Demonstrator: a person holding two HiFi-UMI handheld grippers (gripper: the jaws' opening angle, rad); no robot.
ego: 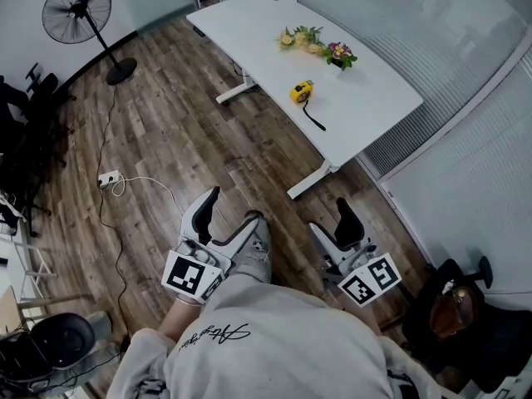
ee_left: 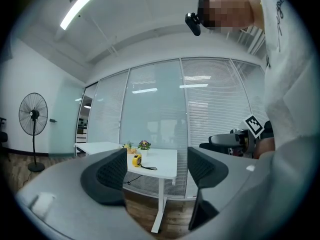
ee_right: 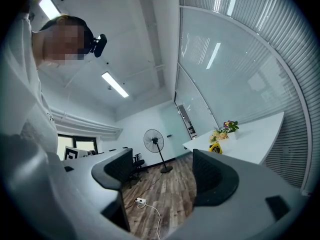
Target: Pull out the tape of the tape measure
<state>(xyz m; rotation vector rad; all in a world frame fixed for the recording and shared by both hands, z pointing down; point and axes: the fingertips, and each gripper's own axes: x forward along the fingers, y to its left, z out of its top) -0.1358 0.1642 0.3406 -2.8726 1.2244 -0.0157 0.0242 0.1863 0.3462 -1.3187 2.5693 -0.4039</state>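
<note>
A yellow tape measure (ego: 302, 92) with a black strap lies on the white table (ego: 249, 23), well ahead of both grippers. The left gripper view shows the tape measure (ee_left: 136, 160) small and far off on that table, and the right gripper view catches the tape measure (ee_right: 215, 148) beside the flowers. My left gripper (ego: 230, 209) is open and empty, held low near the person's shoe. My right gripper (ego: 331, 223) is open and empty too, close to the person's body. In their own views the left gripper (ee_left: 156, 172) and right gripper (ee_right: 163, 175) hold only air.
Two small flower bunches (ego: 316, 46) lie on the table beyond the tape measure. A standing fan (ego: 83, 19) is at the far left, with a power strip and cable (ego: 110, 179) on the wooden floor. Glass walls with blinds run along the right. A dark bag and chair (ego: 457, 310) sit at right.
</note>
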